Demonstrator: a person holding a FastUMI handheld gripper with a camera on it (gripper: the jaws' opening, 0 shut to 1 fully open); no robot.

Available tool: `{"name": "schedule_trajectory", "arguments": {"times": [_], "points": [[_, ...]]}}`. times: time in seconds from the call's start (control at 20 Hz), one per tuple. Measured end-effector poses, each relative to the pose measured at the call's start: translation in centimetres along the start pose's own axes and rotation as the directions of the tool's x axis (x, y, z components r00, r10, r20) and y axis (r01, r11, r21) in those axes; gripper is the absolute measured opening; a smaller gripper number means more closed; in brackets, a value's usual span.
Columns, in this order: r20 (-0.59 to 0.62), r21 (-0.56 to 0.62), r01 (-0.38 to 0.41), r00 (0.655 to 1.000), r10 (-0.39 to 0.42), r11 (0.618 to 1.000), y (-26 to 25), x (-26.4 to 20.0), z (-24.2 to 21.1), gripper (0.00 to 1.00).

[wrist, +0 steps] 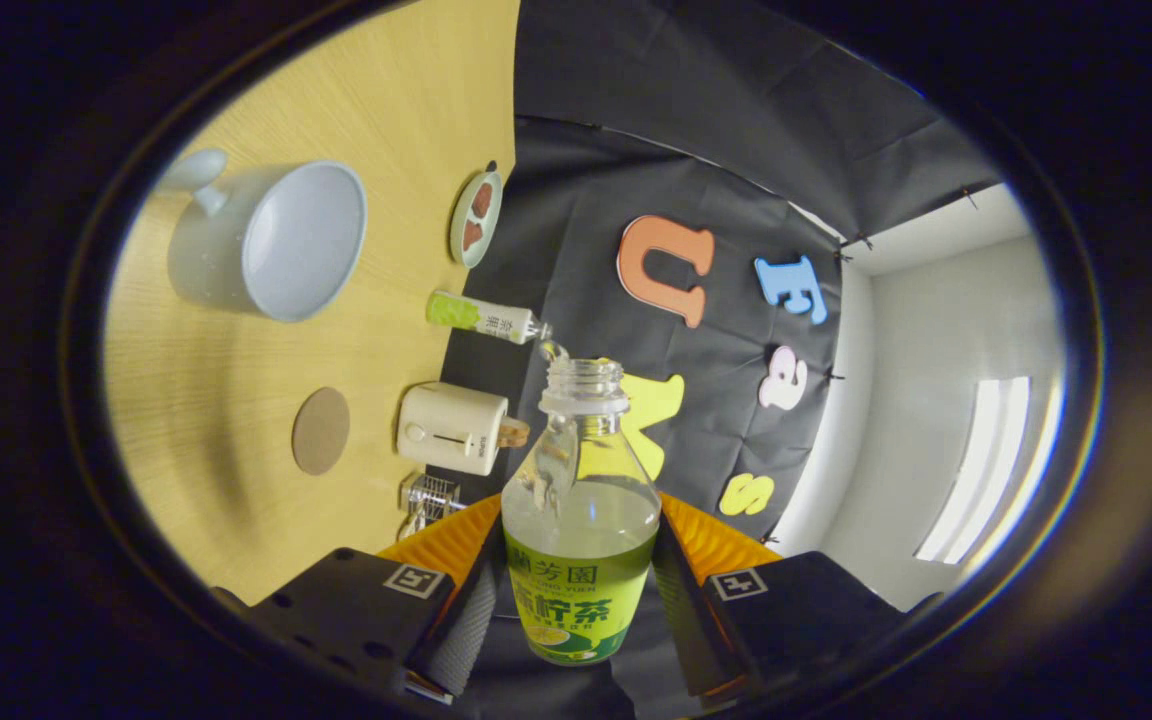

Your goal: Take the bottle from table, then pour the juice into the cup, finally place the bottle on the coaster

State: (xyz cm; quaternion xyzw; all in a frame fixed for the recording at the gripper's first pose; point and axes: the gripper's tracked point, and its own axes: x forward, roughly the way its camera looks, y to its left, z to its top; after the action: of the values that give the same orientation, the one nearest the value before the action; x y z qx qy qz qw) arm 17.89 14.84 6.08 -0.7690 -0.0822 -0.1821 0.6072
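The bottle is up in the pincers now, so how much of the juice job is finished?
Picking up looks done: the gripper is shut on the bottle, uncapped and lifted off the table. In hand: the view is rolled sideways, so tilting may be underway. The bottle is roughly half full of juice. Left: the cup looks empty, and the round coaster lies bare.

A light wooden table (236, 520) carries a white cup (271, 240); a round coaster (321, 431), toaster (453, 428), second bottle (484, 318) and plate (476, 218) are set near it.
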Motion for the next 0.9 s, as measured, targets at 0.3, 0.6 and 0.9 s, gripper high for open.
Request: {"name": "schedule_trajectory", "arguments": {"times": [0.3,0.6,0.9], "points": [[0.001,-0.039,0.003,1.0,-0.003,0.999,-0.08,0.35,0.45,0.81],[0.002,-0.056,-0.001,1.0,0.001,0.998,-0.08,0.51,0.37,0.81],[0.014,-0.06,-0.001,1.0,0.002,0.998,-0.03,0.5,0.64,0.82]]}}
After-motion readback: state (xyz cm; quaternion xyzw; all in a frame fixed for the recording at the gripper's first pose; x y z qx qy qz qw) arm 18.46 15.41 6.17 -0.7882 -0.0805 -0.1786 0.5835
